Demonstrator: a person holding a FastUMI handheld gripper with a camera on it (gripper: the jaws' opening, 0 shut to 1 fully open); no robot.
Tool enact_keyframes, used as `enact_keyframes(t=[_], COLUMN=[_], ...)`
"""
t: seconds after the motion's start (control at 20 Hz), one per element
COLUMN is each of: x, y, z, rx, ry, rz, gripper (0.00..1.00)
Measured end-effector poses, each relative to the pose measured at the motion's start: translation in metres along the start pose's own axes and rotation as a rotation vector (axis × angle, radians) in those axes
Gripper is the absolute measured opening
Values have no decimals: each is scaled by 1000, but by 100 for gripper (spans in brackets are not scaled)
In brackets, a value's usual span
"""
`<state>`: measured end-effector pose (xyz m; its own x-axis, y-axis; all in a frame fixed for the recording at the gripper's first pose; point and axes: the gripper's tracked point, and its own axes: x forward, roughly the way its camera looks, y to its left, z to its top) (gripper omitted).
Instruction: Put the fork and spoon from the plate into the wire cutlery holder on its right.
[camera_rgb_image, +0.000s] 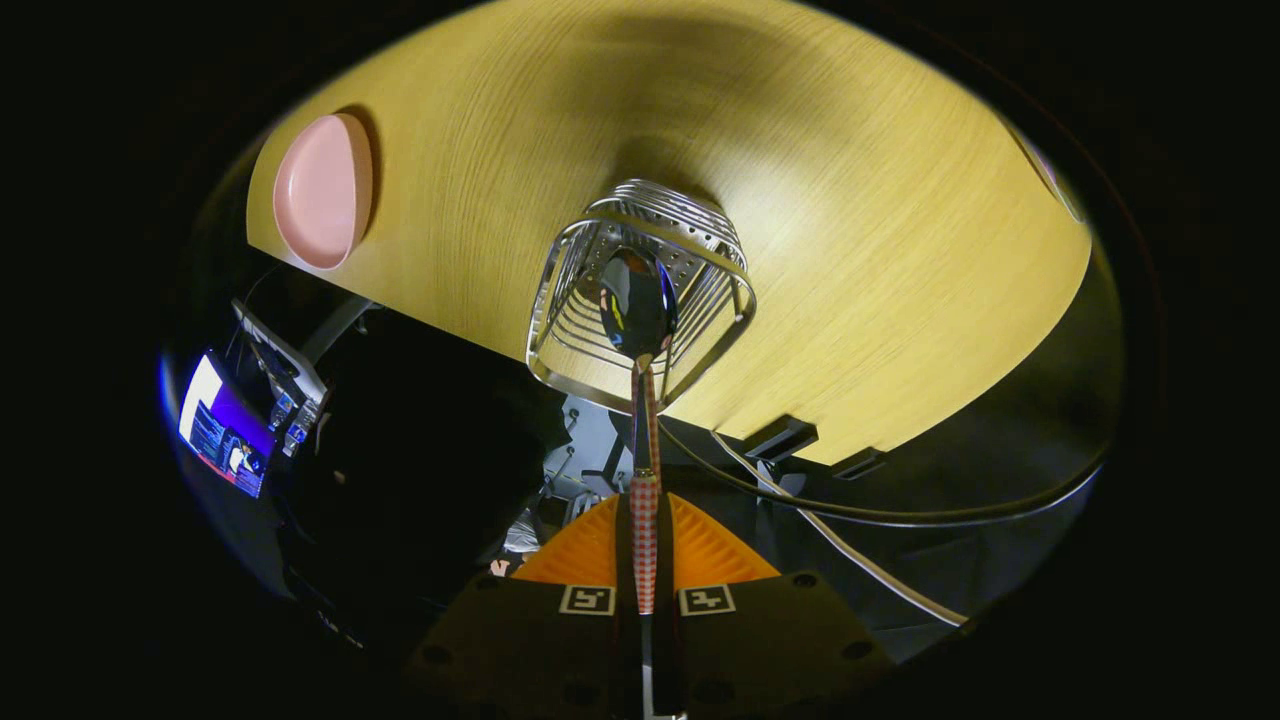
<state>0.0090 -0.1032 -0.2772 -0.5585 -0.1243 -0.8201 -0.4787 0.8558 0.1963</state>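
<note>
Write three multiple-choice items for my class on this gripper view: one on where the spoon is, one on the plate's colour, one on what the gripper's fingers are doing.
1. Where is the bowl of the spoon?
A. Lying on the plate
B. Over the open top of the wire cutlery holder
C. Flat on the table beside the holder

2. What colour is the plate?
A. Pink
B. Green
C. Blue

3. What is the gripper doing?
A. Open, holding nothing
B. Shut on the plate's rim
C. Shut on the spoon's chequered handle

Answers:
1 B: the spoon's bowl sits within the holder's rim, beyond the fingers.
2 A: the plate on the wooden table is pink.
3 C: the handle runs back between both fingers, which press on it.
</note>
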Motion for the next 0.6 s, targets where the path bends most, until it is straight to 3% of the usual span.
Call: enact_keyframes(t=[0.45, 0.6], x=[3, -4], y=[2, 1], z=[16, 7], rx=[-2, -13], ry=[-43, -120], rz=[-15, -15], gripper=[16, 33])
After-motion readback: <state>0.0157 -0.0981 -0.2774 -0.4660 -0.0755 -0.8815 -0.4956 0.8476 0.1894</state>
